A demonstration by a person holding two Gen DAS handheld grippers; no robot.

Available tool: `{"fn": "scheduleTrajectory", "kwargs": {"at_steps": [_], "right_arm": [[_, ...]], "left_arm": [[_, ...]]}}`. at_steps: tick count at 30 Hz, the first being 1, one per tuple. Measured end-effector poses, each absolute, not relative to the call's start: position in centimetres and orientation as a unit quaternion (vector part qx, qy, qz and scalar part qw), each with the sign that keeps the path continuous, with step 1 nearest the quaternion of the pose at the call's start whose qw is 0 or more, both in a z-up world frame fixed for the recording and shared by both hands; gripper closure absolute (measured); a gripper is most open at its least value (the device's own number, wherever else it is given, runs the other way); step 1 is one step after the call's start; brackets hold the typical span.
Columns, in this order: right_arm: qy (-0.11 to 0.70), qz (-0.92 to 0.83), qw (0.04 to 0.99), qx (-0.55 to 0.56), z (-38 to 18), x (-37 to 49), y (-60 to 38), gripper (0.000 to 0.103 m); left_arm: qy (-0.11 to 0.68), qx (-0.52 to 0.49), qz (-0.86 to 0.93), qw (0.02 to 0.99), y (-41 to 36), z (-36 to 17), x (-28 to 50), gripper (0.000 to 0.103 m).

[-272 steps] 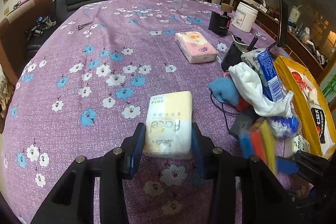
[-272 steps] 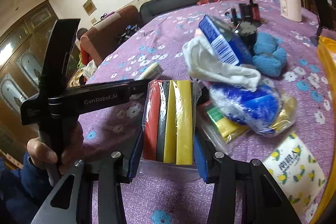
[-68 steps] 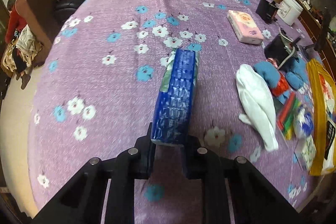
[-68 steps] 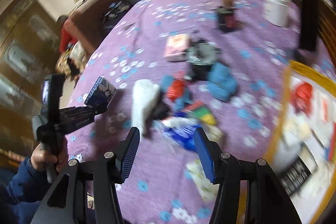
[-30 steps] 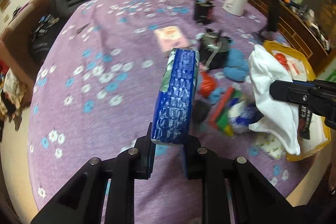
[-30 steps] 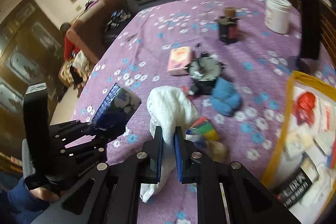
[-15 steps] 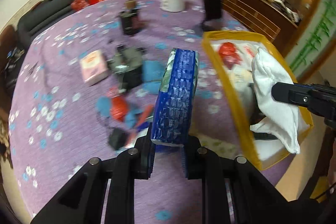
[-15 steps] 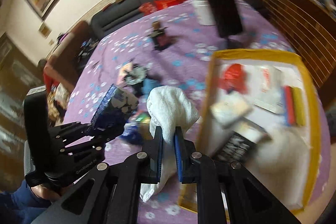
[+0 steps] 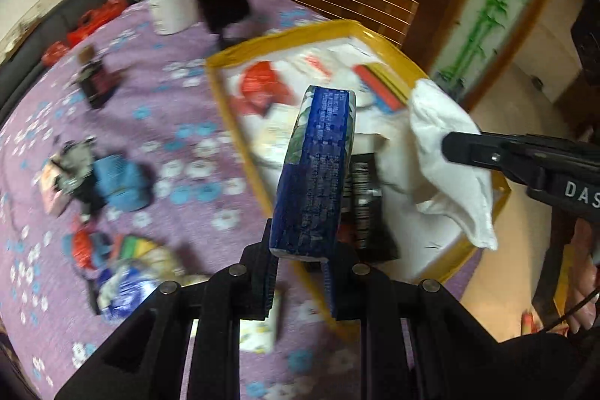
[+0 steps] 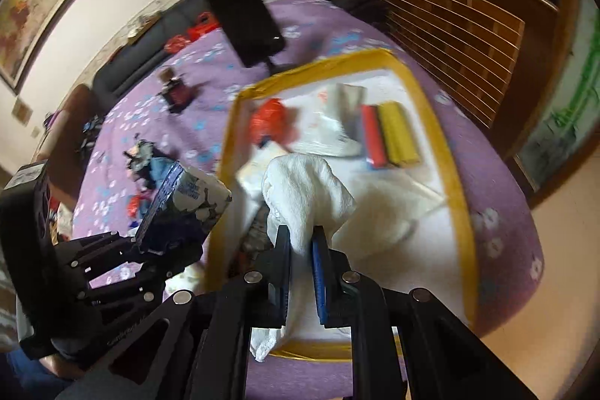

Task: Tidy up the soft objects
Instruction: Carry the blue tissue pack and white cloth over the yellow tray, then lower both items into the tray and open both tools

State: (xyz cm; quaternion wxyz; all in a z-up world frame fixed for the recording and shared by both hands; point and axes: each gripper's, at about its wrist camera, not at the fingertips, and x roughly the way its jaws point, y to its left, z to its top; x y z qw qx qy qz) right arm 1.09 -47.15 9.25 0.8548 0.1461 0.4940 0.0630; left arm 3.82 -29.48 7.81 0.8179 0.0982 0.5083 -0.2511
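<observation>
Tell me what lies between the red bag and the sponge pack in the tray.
White plastic packaging lies between the red bag and the sponge pack, in the right wrist view.

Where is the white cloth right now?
The white cloth is pinched in the right gripper, hanging above the near end of the yellow-rimmed tray. In the left wrist view it hangs right of the blue tissue pack held by the left gripper.

White bare floor is seen at the near right of the yellow-rimmed tray (image 10: 455, 182); its far half is occupied by a red bag (image 10: 269, 122), white packets (image 10: 330, 130) and red-yellow strips (image 10: 390, 134). A black stand (image 10: 243, 21) blocks the far side.
</observation>
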Motion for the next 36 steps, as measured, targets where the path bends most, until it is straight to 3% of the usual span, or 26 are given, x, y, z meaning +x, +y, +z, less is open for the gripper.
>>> {"fn": "scheduleTrajectory", "kwargs": {"at_steps": [16, 36], "right_arm": [[0.537, 0.006, 0.828, 0.16, 5.5, 0.5, -51.0, 0.091], [0.55, 0.005, 0.819, 0.162, 3.9, 1.2, -51.7, 0.091]], "left_arm": [[0.484, 0.191, -0.304, 0.798, -38.3, 5.0, 1.9, 0.083], [0.434, 0.255, -0.278, 0.818, -40.1, 4.2, 1.1, 0.083]]}}
